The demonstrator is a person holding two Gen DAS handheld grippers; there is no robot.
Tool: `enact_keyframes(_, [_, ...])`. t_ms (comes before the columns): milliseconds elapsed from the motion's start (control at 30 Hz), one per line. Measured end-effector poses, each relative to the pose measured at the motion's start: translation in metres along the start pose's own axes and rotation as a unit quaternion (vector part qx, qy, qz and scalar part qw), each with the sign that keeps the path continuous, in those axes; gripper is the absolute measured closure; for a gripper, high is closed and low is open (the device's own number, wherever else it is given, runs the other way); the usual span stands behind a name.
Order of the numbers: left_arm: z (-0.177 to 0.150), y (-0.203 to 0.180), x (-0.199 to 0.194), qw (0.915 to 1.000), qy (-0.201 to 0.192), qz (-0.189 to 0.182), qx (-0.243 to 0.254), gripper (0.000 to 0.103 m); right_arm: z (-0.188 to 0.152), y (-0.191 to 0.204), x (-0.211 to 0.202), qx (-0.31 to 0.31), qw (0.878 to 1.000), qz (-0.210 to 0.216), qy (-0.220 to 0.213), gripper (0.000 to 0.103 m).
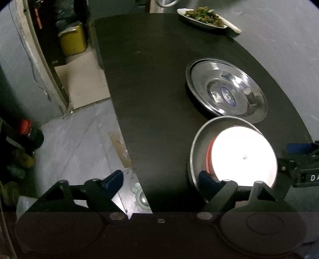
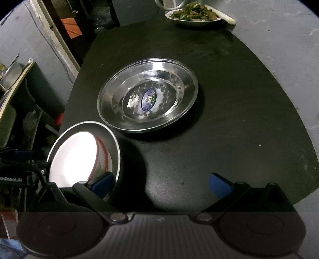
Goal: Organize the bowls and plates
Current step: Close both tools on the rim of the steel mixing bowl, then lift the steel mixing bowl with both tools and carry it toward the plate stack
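Note:
A steel bowl (image 1: 194, 151) (image 2: 116, 147) stands at the near edge of the black table (image 1: 151, 83) (image 2: 229, 111). Inside it sits a white bowl (image 1: 243, 157) (image 2: 73, 157) with a red rim. Beyond it lies a wide steel plate (image 1: 225, 89) (image 2: 147, 95) with a blue sticker in its middle. My left gripper (image 1: 160, 179) is open, one finger inside the steel bowl, the other off the table's edge, so the bowl's wall stands between them untouched. My right gripper (image 2: 161, 184) is open too, straddling the opposite wall with its left finger inside.
A dish of cooked greens (image 1: 201, 18) (image 2: 193, 16) sits at the table's far end. Left of the table the floor drops away, with a yellow container (image 1: 72, 39) and a red-capped bottle (image 1: 30, 131). A grey wall runs along the right.

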State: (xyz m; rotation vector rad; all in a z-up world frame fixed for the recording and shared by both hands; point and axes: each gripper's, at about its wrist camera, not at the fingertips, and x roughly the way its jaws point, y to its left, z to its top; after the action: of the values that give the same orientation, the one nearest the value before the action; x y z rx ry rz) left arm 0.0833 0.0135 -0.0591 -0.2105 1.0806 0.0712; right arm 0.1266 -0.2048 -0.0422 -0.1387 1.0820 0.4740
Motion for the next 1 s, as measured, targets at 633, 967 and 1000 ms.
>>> enact_keyframes(633, [0.0, -0.008, 0.0, 0.9987, 0.001, -0.052, 0.002, 0.069, 0.005, 0.014, -0.002, -0.05, 0.998, 0.033, -0.004, 0.037])
enact_keyframes(967, [0.0, -0.007, 0.001, 0.9962, 0.008, -0.086, -0.016, 0.09, 0.007, 0.013, -0.001, -0.04, 0.997, 0.067, 0.004, 0.056])
enact_keyframes(1000, [0.0, -0.009, 0.0, 0.9965, 0.007, -0.082, -0.011, 0.09, 0.007, 0.012, -0.001, -0.037, 0.997, 0.073, 0.004, 0.066])
